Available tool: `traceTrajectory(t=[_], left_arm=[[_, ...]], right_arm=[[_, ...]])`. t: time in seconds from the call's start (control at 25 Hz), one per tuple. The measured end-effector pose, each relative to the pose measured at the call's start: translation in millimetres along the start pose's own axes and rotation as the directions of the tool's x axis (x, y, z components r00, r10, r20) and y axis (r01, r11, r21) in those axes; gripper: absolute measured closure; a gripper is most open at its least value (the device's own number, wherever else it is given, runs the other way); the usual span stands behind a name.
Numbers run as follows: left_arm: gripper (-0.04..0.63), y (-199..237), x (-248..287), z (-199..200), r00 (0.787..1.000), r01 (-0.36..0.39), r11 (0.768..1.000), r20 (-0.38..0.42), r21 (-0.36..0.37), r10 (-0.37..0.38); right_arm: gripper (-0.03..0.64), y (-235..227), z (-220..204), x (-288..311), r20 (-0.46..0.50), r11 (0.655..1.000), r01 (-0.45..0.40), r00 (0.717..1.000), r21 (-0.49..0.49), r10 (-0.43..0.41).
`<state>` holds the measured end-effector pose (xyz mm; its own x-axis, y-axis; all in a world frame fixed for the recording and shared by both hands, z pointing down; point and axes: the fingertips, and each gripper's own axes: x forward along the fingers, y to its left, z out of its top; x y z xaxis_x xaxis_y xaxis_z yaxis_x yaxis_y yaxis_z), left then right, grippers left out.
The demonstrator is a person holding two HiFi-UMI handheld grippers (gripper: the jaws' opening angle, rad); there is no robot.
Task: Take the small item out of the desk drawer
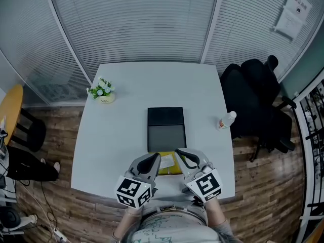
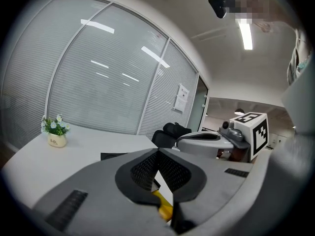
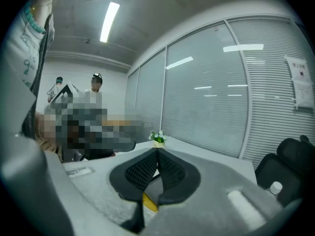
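While left gripper [image 1: 154,157] and right gripper [image 1: 180,153] sit jaws-together and empty at desk [image 1: 121,95] near edge, small item is unseen, likely inside drawer box [image 1: 166,116] mid-desk; risk: shut jaws shove box.

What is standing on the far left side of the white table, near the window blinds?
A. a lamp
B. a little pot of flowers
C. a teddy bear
B: the head view shows a small pot of flowers with white blossoms near the far left corner of the table.
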<state>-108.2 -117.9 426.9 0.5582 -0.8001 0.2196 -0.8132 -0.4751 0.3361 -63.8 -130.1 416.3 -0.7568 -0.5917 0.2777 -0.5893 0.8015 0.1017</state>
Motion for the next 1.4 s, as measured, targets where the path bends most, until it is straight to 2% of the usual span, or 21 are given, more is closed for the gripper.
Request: traceTrajectory(t=[0.32,0.56,0.8,0.92,1.08,1.4], left_arm=[[0.598,-0.2,4.1,-2.9,1.000,0.004,1.000,0.006,-0.022,-0.004],[0.598,0.0,1.8,-6.8,1.000,0.005,0.999,-0.002,-0.032,-0.006],[0.598,8.3,-1.8,-7.3,1.000,-0.009,0.999,-0.005,-0.033,0.009],[0.598,14.8,-7.4,-10.3,1.000,-0.027,0.999,-0.009,-0.041,0.026],[0.598,23.2,-15.1,-14.4,0.999,-0.046,0.997,-0.013,-0.057,0.045],[0.598,39.6,-24.2,-22.3,0.998,-0.066,0.994,-0.014,-0.091,0.065]], right_arm=[[0.614,-3.1,-7.7,7.7,-0.007,1.000,-0.002,1.000,-0.012,0.002],[0.614,3.6,-24.5,18.2,-0.047,0.998,-0.016,0.999,-0.063,0.013],[0.614,12.0,-66.4,38.7,-0.176,0.980,-0.092,0.983,-0.176,0.060],[0.614,22.0,-100.3,52.0,-0.269,0.964,-0.173,0.956,-0.204,0.115],[0.614,34.1,-149.5,67.3,-0.389,0.937,-0.276,0.904,-0.215,0.177],[0.614,41.2,-233.0,82.6,-0.572,0.918,-0.363,0.792,-0.161,0.213]])
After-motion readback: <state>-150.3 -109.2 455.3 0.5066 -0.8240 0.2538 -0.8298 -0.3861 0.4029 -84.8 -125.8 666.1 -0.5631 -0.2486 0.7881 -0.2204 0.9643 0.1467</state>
